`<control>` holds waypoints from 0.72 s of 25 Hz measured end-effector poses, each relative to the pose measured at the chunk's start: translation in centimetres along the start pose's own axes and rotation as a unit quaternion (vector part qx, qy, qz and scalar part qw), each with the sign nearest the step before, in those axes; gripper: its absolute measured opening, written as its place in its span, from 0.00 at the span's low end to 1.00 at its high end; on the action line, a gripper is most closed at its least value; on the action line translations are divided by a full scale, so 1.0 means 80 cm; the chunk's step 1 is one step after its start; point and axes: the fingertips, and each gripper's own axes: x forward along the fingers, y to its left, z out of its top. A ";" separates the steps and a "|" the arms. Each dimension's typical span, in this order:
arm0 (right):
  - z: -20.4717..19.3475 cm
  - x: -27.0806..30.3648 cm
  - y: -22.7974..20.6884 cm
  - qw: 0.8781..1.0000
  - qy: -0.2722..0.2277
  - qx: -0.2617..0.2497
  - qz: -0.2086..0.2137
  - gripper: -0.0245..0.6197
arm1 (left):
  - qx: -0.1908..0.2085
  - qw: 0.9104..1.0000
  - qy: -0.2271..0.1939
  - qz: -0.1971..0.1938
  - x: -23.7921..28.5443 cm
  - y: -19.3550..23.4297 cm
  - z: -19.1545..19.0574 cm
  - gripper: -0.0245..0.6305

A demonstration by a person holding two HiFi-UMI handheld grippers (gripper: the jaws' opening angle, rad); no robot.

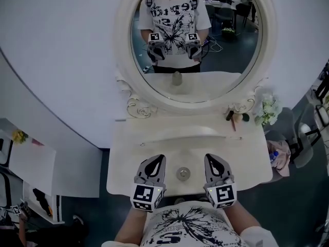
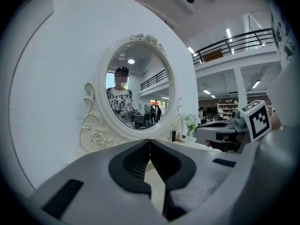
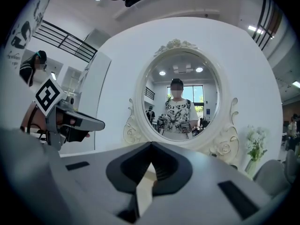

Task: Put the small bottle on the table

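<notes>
A small dark bottle [image 1: 230, 115] stands at the back right of the white dressing table [image 1: 128, 158], beside a pinkish item [image 1: 237, 121]. In the left gripper view the same bottle [image 2: 173, 135] shows far off, under the mirror's right edge. My left gripper [image 1: 158, 159] [image 2: 150, 140] and right gripper [image 1: 211, 158] [image 3: 151, 144] hover side by side over the table's front edge, either side of a round knob [image 1: 183, 174]. Both are shut with nothing between the jaws and point toward the mirror. The bottle is well ahead and to the right of both.
An oval mirror [image 1: 195, 40] in an ornate white frame rises behind the table and reflects the person and both grippers. White flowers in a vase [image 1: 267, 109] stand at the table's right end. A white shelf [image 1: 31, 163] is at the left, and a chair [image 1: 288, 148] at the right.
</notes>
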 end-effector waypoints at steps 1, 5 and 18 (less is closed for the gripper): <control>-0.001 0.001 0.001 1.000 0.001 0.000 0.000 0.06 | 0.001 1.000 0.001 -0.002 0.000 0.000 0.000 0.07; 0.002 0.006 0.002 1.000 0.003 -0.010 -0.004 0.06 | 0.024 0.999 0.003 -0.022 0.003 -0.009 0.001 0.07; 0.006 0.014 0.010 1.000 0.005 0.008 -0.006 0.06 | 0.023 0.999 0.001 -0.027 0.008 0.000 0.001 0.07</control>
